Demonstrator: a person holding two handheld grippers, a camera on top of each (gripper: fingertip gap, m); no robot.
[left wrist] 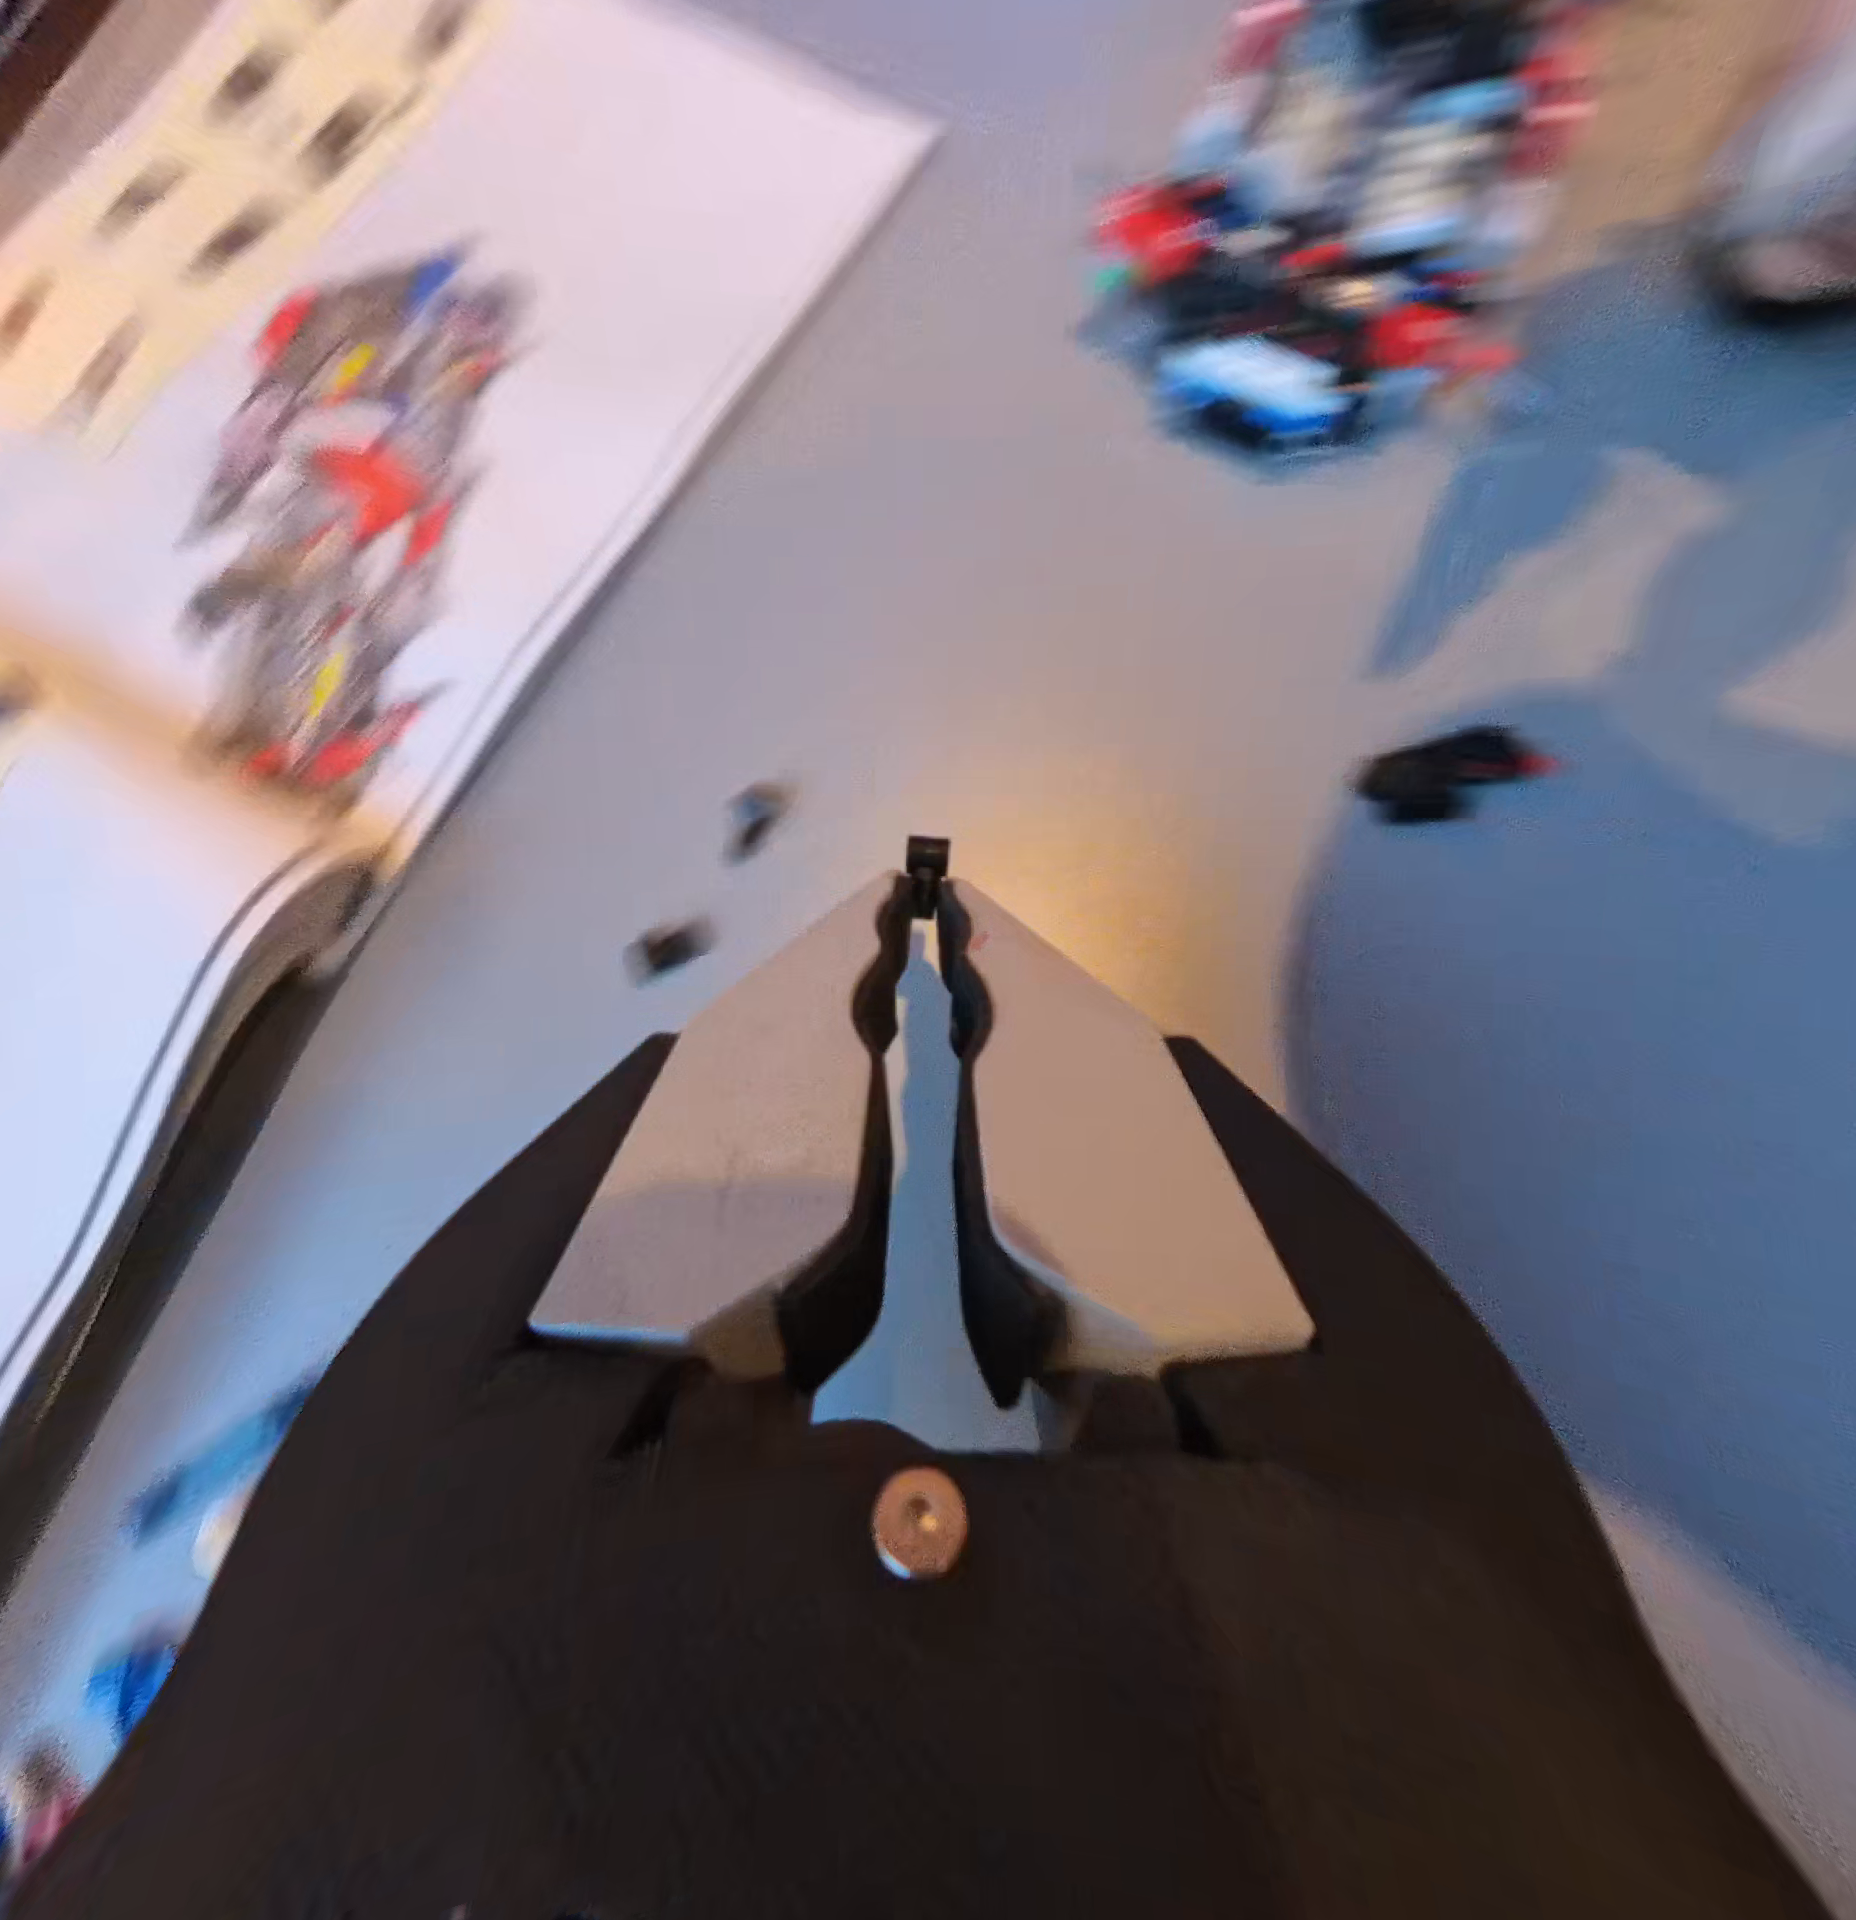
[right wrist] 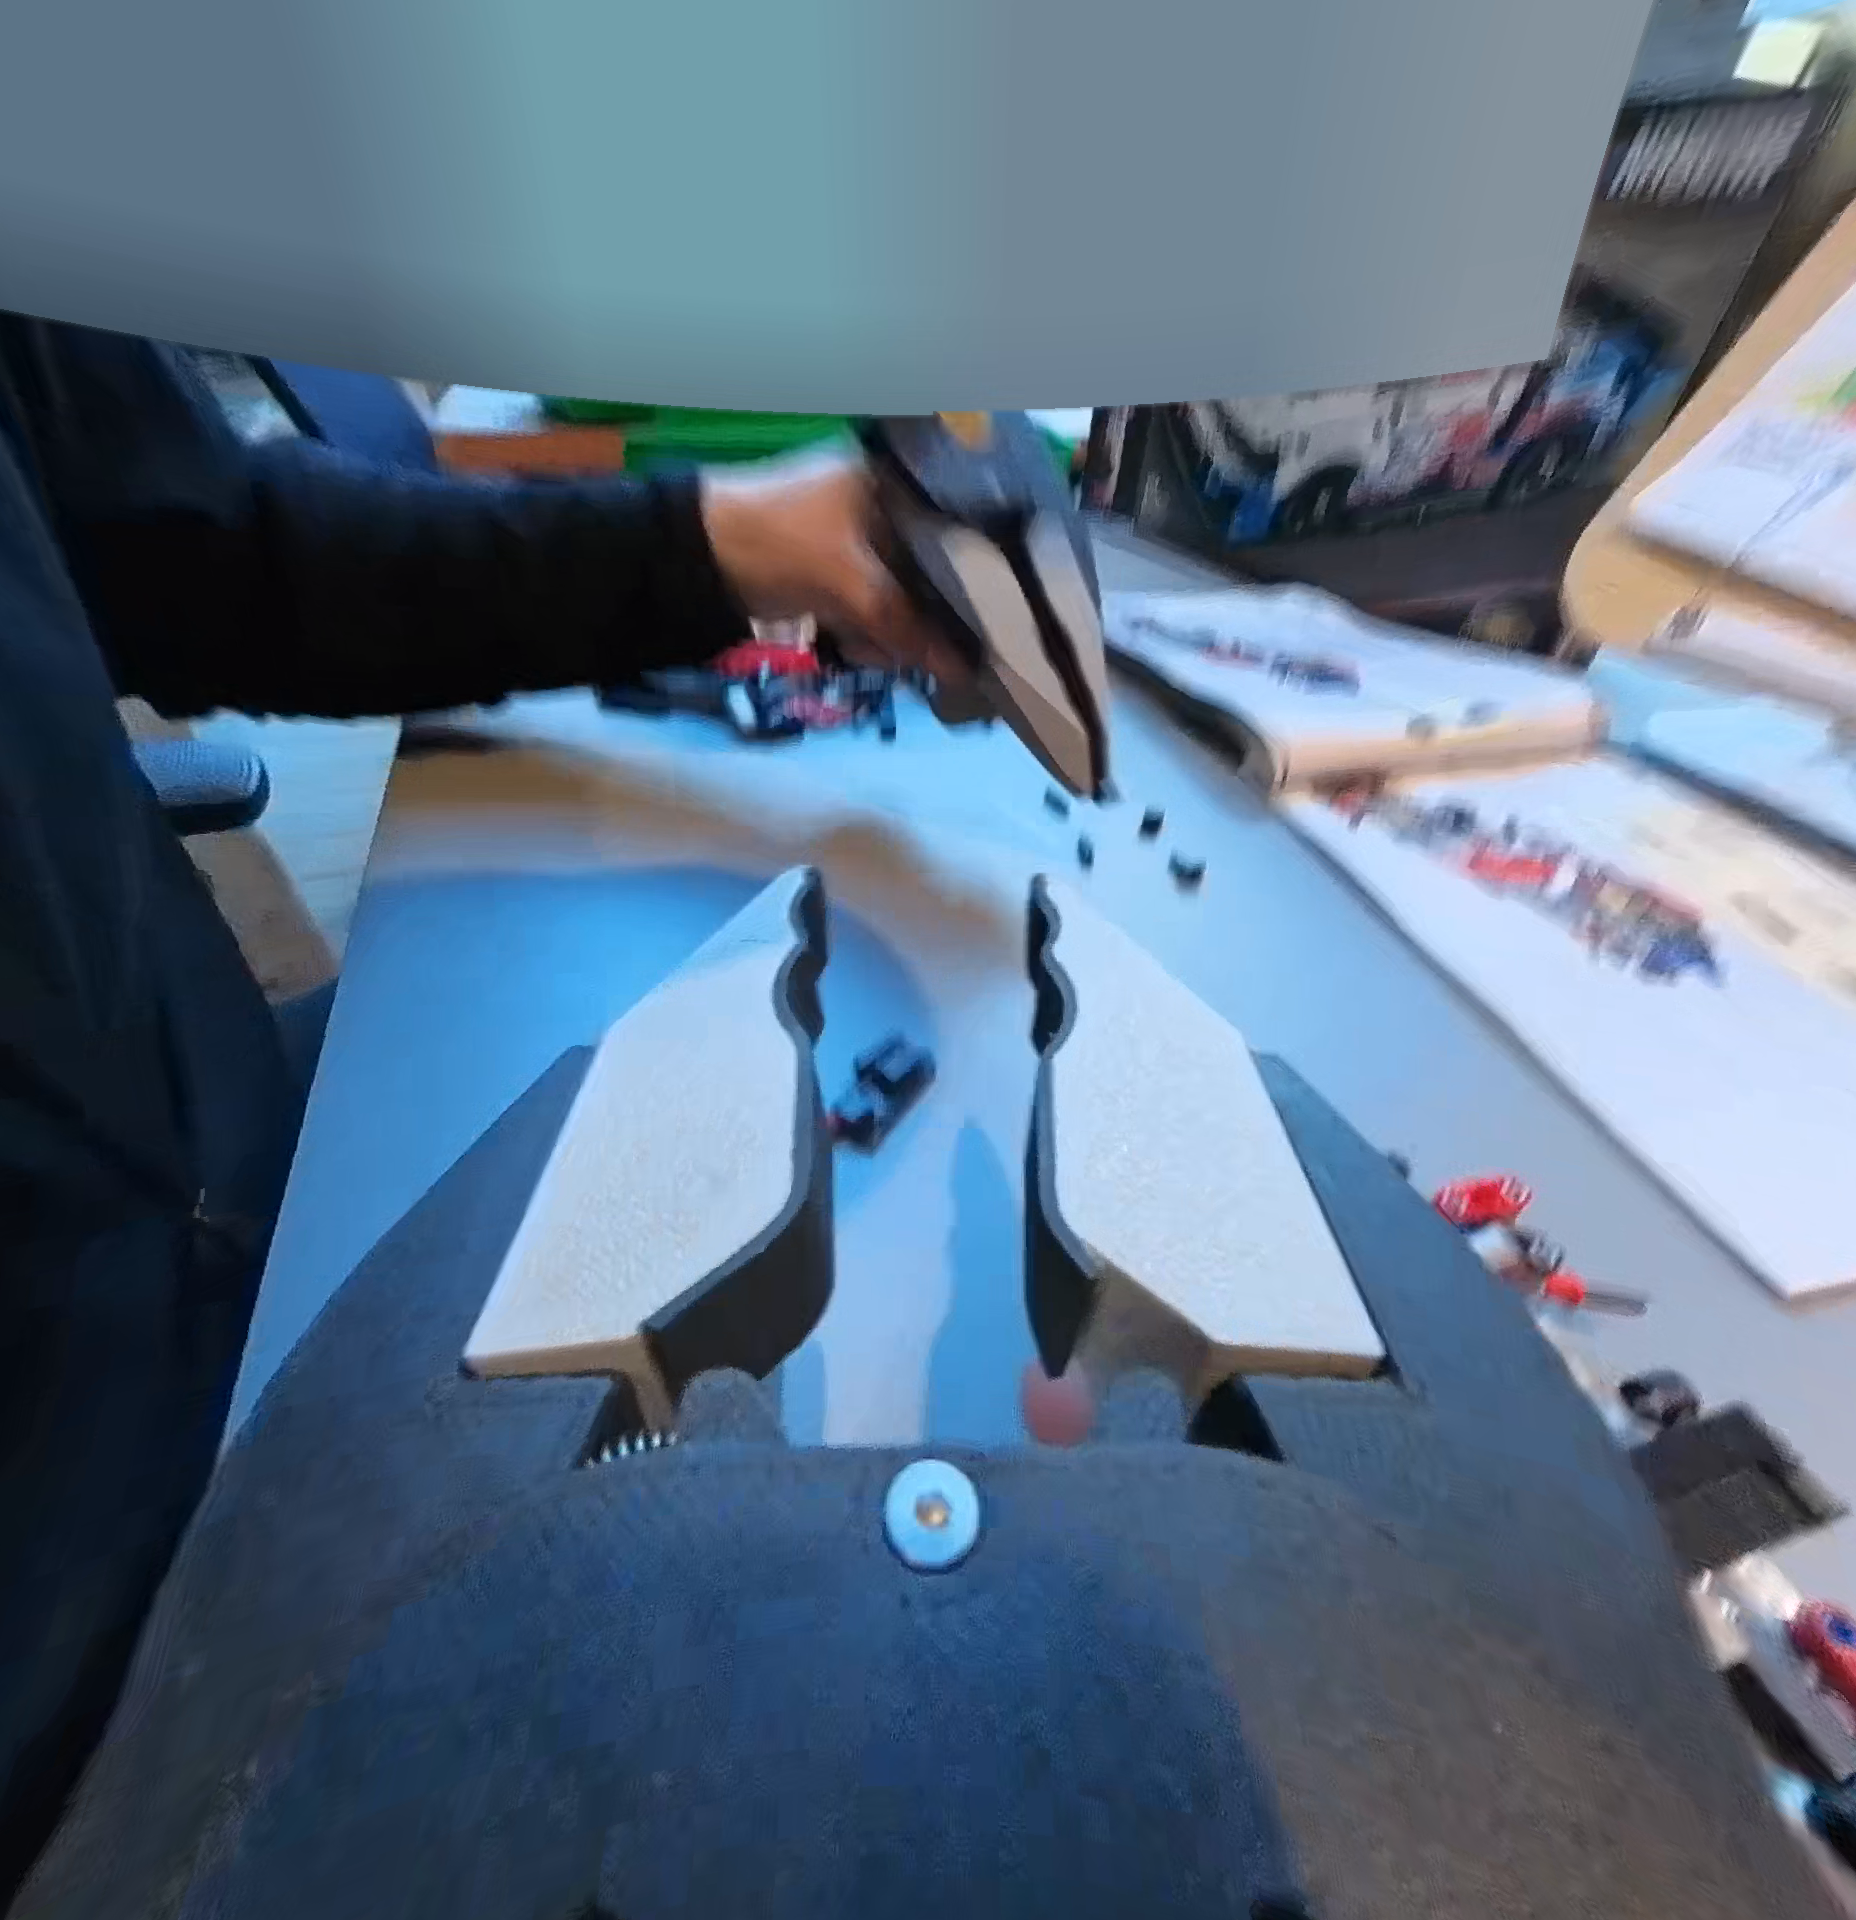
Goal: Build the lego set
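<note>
My left gripper (left wrist: pixel 926 896) is shut on a small black lego piece (left wrist: pixel 928 854) and holds it just above the white table (left wrist: pixel 965 582). Two more small dark pieces (left wrist: pixel 666 945) lie to its left. The left gripper also shows in the right wrist view (right wrist: pixel 1088 781), tip down among several small black pieces (right wrist: pixel 1182 864). My right gripper (right wrist: pixel 926 906) is open and empty above the table. A small black and red lego assembly (right wrist: pixel 880 1089) lies between its fingers; it also shows in the left wrist view (left wrist: pixel 1443 771).
An open instruction booklet (left wrist: pixel 404 436) lies on the left. A blurred pile of mixed lego parts (left wrist: pixel 1308 270) sits far right. More booklet pages (right wrist: pixel 1589 935) and loose red parts (right wrist: pixel 1495 1216) lie at the right. A person's dark sleeve (right wrist: pixel 384 582) reaches across.
</note>
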